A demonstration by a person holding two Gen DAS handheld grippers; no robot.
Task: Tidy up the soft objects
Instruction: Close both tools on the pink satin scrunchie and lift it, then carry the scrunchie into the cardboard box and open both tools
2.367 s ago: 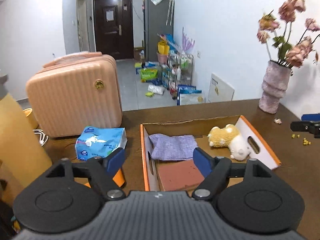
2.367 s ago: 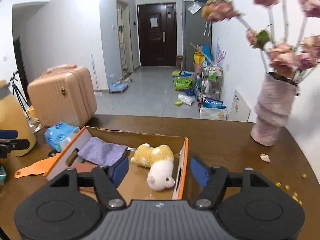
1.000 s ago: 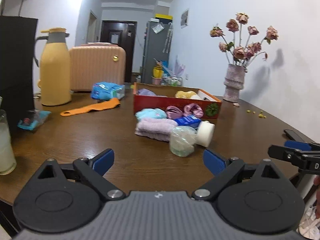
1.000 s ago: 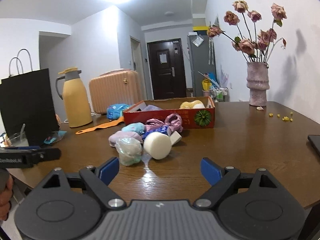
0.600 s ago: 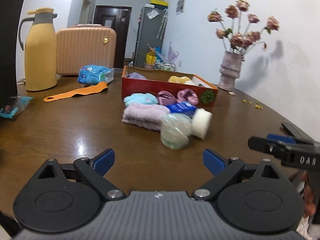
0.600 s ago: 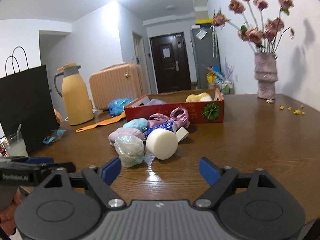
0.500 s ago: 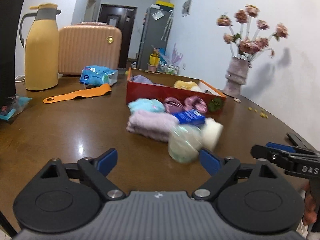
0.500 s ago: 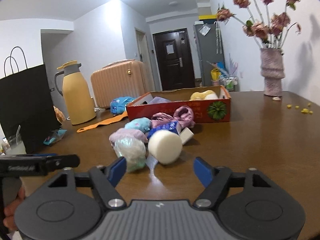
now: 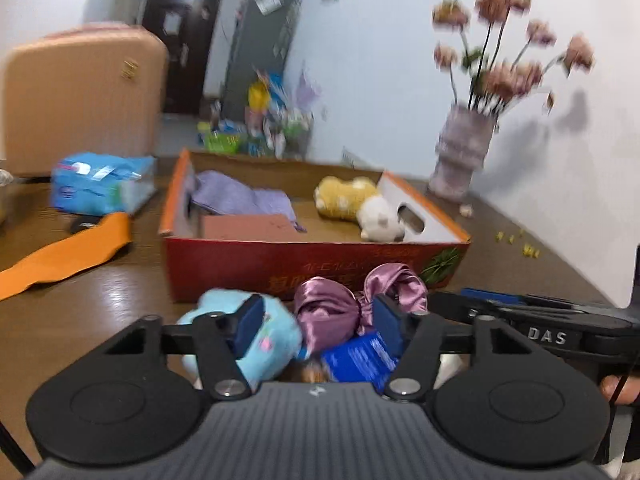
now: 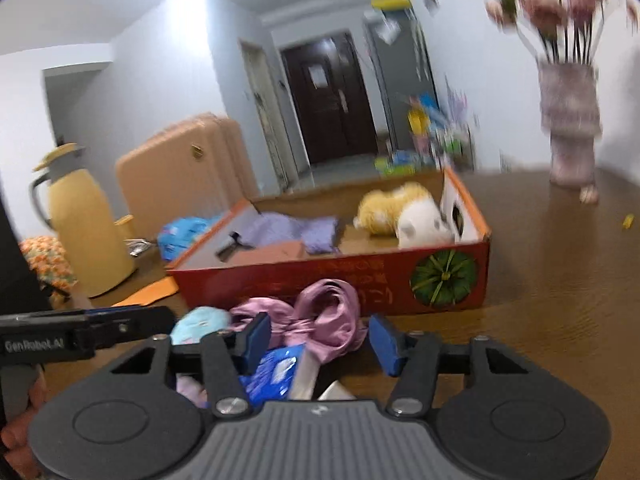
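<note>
Your left gripper (image 9: 318,322) and right gripper (image 10: 316,340), jaws just narrowing but gripping nothing, frame the mauve satin scrunchie (image 9: 332,312) at lower centre; pinch it next, then carry it to the red cardboard box (image 9: 280,258).

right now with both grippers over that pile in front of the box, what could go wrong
1. The left gripper and right gripper, jaws just closing, straddle the same pink satin cloth; both could grab it and tug against each other.
2. The light blue plush and blue packet crowd the left gripper's fingers, so it may pinch the wrong item or drag one along.
3. The two grippers sit side by side and could knock together.
</note>
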